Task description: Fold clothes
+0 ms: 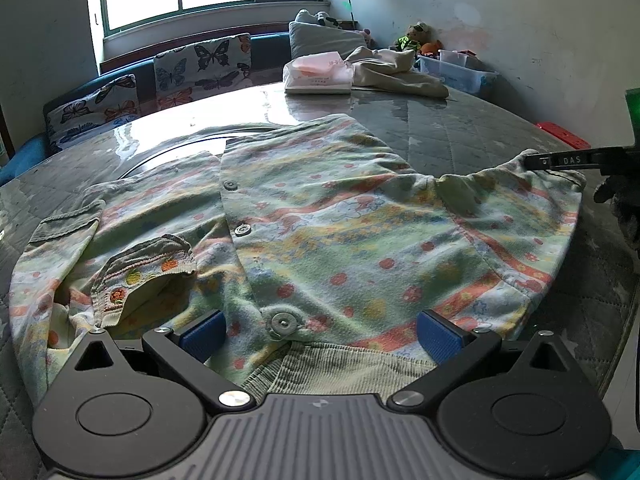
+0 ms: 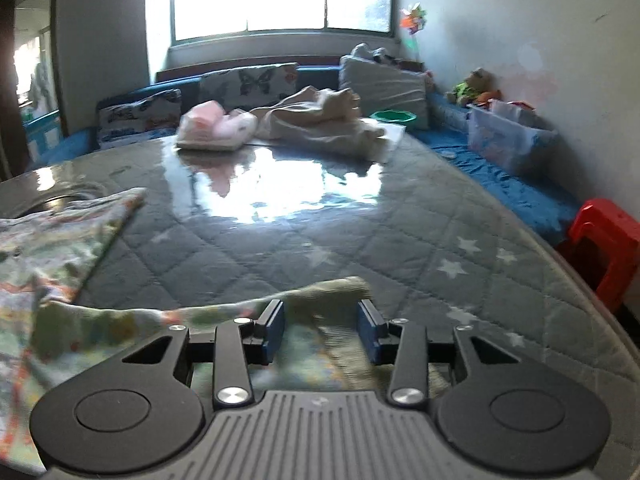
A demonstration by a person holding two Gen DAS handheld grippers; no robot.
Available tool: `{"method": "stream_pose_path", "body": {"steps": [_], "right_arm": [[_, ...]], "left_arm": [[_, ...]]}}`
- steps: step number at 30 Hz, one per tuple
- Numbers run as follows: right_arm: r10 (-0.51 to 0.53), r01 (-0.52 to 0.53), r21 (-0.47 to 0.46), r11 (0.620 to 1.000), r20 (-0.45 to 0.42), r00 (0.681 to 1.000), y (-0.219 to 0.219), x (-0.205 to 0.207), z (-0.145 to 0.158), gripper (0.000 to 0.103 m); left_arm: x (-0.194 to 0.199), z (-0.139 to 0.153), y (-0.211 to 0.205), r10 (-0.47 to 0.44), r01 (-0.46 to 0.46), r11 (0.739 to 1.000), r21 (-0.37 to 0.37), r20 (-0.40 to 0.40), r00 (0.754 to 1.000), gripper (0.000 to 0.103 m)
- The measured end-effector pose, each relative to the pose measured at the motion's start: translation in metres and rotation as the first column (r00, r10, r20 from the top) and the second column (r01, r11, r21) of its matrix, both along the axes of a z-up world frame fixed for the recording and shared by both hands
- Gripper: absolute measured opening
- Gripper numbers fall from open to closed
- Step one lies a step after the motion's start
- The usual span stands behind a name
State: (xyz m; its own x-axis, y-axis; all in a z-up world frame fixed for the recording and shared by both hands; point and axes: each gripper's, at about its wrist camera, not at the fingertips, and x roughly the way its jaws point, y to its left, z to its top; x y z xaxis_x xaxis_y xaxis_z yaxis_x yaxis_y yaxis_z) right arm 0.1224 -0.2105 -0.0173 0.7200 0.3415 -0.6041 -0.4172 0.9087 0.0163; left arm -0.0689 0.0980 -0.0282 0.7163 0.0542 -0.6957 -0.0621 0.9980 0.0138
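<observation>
While the patterned child's jacket [image 1: 320,232] lies spread on the quilted table [image 2: 360,232], the left gripper [image 1: 320,334] hovers over its corduroy collar [image 1: 340,368], jaws spread wide and holding nothing. The right gripper [image 2: 321,330] has the jacket's sleeve cuff [image 2: 336,286] between its half-parted jaws (whether they pinch it is unclear). Beyond the jacket sits a beige garment [image 1: 396,70].

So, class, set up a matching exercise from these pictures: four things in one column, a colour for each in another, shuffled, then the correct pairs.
Things:
1. stool
2. bowl
3. tong pads
4. storage box

Colours:
A. blue
B. clear
C. red
D. green

Pairs: 1-C, 2-D, 3-A, 4-B
</observation>
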Motion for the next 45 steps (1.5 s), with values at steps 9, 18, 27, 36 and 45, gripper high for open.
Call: {"method": "stream_pose_path", "body": {"steps": [9,18,27,36,45], "right_arm": [[-0.022,0.023,-0.013,1.000,0.008,1.000,-0.002,0.004,-0.002,0.045],[-0.004,0.004,-0.009,1.000,0.000,1.000,0.006,0.006,0.000,0.060],[0.135,-0.135,0.013,0.991,0.013,0.991,0.036,-0.027,0.014,0.085],[0.282,-0.281,0.016,0.959,-0.012,0.959,0.089,-0.046,0.007,0.092],[0.257,-0.258,-0.046,0.965,-0.027,0.966,0.096,-0.045,0.002,0.094]], "left_arm": [[0.000,0.000,0.001,0.002,-0.002,1.000,0.002,-0.002,1.000,0.103],[0.000,-0.001,0.000,0.006,-0.006,1.000,0.001,-0.002,1.000,0.103],[0.001,0.000,0.000,0.009,-0.009,1.000,0.001,-0.007,1.000,0.103],[-0.001,0.002,0.000,0.015,-0.015,1.000,-0.003,-0.010,1.000,0.103],[-0.005,0.002,0.003,0.013,-0.013,1.000,-0.008,-0.009,1.000,0.103]]}}
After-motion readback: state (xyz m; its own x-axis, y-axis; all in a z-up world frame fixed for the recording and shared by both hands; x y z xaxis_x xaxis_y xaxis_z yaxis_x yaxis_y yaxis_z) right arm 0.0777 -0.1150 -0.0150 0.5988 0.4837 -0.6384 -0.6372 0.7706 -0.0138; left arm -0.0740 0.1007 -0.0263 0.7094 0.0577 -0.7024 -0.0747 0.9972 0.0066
